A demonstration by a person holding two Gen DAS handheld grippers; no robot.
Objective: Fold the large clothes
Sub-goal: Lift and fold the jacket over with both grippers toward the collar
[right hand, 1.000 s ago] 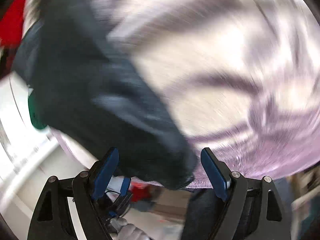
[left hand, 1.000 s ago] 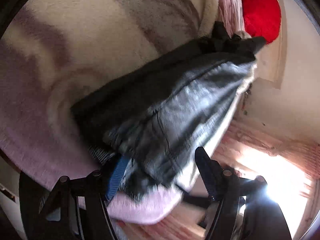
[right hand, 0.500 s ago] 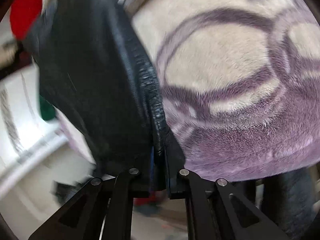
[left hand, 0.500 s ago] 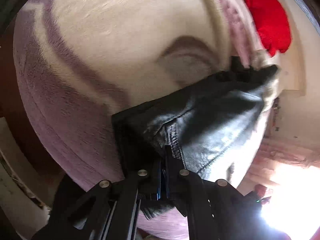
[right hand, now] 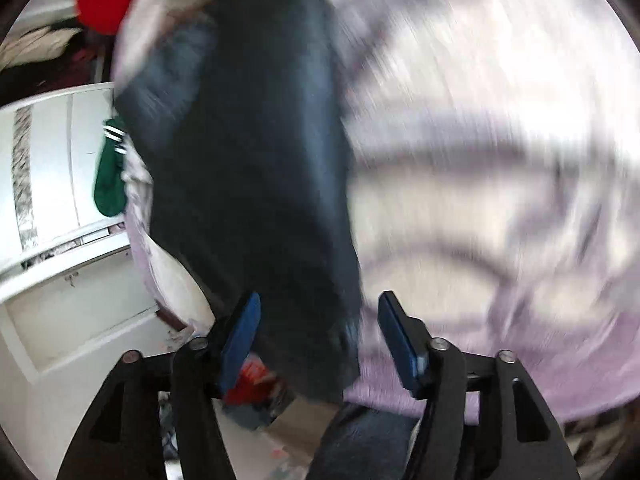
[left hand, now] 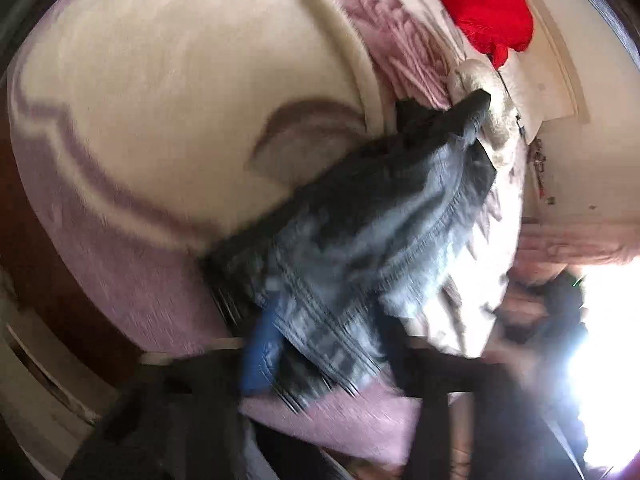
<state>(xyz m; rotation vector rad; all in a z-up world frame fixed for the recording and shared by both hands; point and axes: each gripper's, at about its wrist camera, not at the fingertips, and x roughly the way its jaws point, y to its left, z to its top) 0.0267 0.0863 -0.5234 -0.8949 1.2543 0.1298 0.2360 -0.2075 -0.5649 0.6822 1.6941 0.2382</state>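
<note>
A dark leather-like jacket (left hand: 372,216) lies folded lengthwise on a cream and purple blanket (left hand: 168,92). In the left wrist view my left gripper (left hand: 324,344) is open, its blue pad (left hand: 260,356) beside the jacket's near end; the view is blurred. In the right wrist view the same jacket (right hand: 256,152) runs away from me along the bed's left edge. My right gripper (right hand: 318,332) is open with the jacket's near corner between its blue pads, not clamped.
A red cushion (left hand: 480,4) sits at the far end of the bed. White cabinet doors (right hand: 52,184) and a green sock (right hand: 110,184) are left of the bed. The blanket (right hand: 480,160) stretches to the right.
Half a second ago both grippers were shut on the jacket's near edge. Now both have opened and let it go, and the cameras are moving.
</note>
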